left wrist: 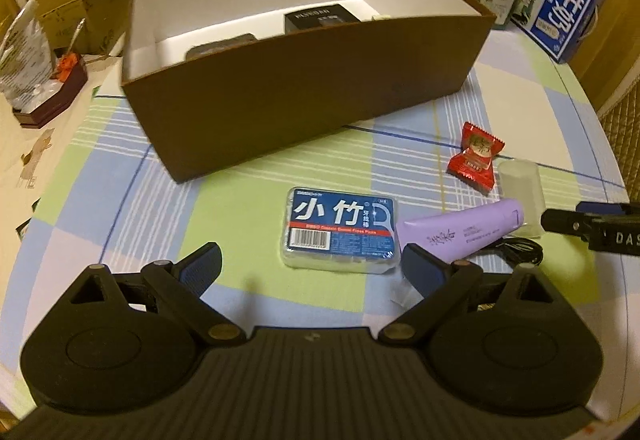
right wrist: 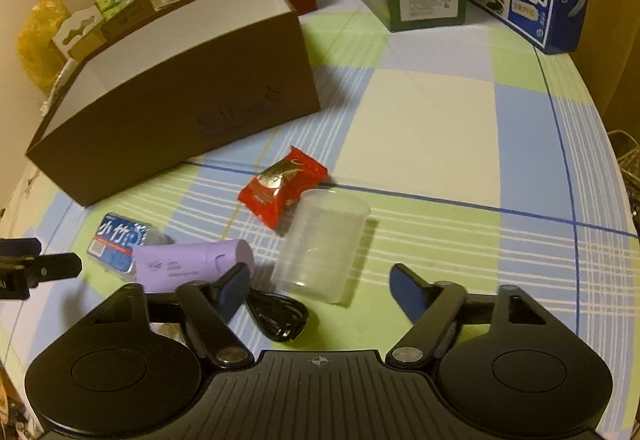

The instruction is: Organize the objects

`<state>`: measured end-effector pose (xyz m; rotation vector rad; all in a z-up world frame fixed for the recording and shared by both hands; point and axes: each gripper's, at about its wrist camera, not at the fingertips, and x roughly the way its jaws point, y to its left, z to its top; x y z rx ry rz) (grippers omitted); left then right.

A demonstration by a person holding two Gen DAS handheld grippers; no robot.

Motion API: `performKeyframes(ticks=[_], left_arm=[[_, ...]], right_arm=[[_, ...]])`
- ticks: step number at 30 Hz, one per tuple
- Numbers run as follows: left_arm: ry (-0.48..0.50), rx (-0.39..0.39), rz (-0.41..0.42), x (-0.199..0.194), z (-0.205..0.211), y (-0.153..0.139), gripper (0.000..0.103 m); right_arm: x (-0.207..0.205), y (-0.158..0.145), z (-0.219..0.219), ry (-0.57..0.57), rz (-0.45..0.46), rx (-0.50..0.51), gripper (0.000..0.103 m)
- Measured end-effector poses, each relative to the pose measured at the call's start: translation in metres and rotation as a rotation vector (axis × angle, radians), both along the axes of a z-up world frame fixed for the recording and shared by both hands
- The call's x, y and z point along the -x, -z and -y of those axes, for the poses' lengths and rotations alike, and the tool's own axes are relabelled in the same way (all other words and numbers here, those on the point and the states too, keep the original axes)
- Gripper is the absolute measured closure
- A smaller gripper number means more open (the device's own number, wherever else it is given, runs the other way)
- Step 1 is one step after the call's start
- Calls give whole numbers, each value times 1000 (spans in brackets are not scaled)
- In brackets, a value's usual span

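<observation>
Checked cloth in pale green, blue and lilac (left wrist: pixel 248 167) is spread over the table, on which a brown cardboard box (left wrist: pixel 304 91) with a white inner lining is stood open. Two dark items are partly hidden behind its near wall and cannot be made out. In front of it, a rectangular floss-pick pack (left wrist: pixel 342 230) with a glossy blue label is laid flat just beside a smooth lilac tube (left wrist: pixel 464 232). A crinkled red foil sachet (right wrist: pixel 282 189) is seen touching a translucent plastic cup (right wrist: pixel 324 244), and a coiled black cable (right wrist: pixel 280 318) is partly covered. The left gripper (left wrist: pixel 312 264) is held wide apart and empty before the pack; the right gripper (right wrist: pixel 320 282) is likewise spread wide, empty, near the cup.
</observation>
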<state>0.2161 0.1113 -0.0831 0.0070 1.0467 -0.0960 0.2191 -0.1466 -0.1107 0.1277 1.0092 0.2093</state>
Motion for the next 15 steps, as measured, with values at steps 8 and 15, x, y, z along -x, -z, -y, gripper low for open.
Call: performKeyframes(ticks=[8,15], left_arm=[[64,-34,-37,-17,17,31,8],[86,-30,-28,-29,15,43,17]], right_arm=[[-6,5,2,18,-15,-7,34],[-9,6,7,30,-26,-7,34]])
